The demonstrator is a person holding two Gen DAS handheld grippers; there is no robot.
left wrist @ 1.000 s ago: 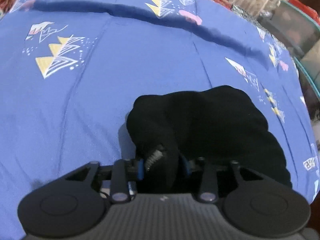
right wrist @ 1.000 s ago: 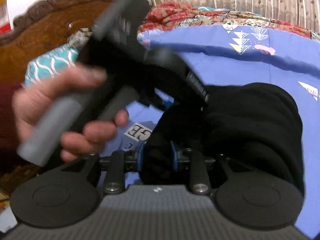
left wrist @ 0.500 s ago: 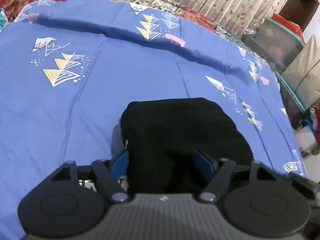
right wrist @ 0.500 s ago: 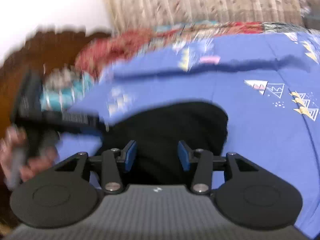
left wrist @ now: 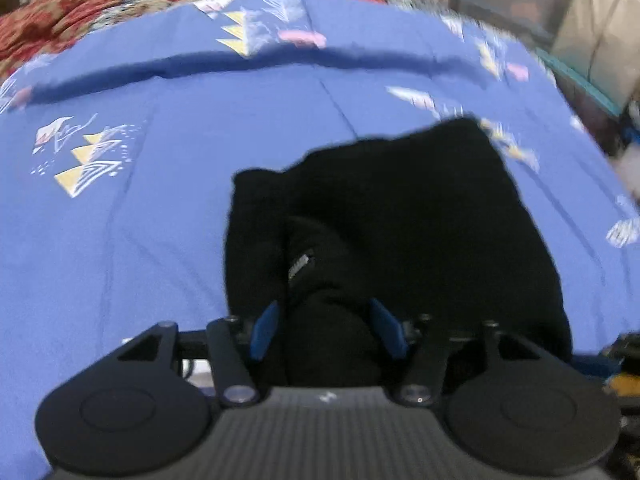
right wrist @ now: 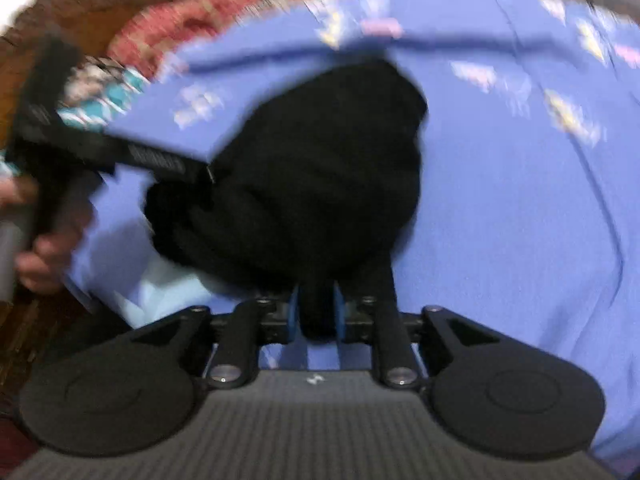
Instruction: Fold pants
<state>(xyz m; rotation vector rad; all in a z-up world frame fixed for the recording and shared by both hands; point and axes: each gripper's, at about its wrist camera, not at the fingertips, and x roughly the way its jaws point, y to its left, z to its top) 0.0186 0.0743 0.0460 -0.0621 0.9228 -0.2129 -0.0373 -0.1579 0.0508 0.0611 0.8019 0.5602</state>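
On the blue patterned bedsheet (left wrist: 168, 224) lie the black pants (left wrist: 400, 216), bunched into a compact folded mound near my edge of the bed. My left hand-held gripper (left wrist: 326, 326) has its blue pads (left wrist: 264, 330) partly spread around a thick roll of the fabric; its jaws have just been closing slightly, and I cannot tell whether the pads press the cloth. My right hand-held gripper (right wrist: 316, 312) is nearly closed, pinching a narrow fold of the pants between its pads, after opening a little. From the right wrist, my left hand (right wrist: 36, 256) appears at far left, blurred. Beyond the sheet: a red patterned blanket (left wrist: 52, 16).
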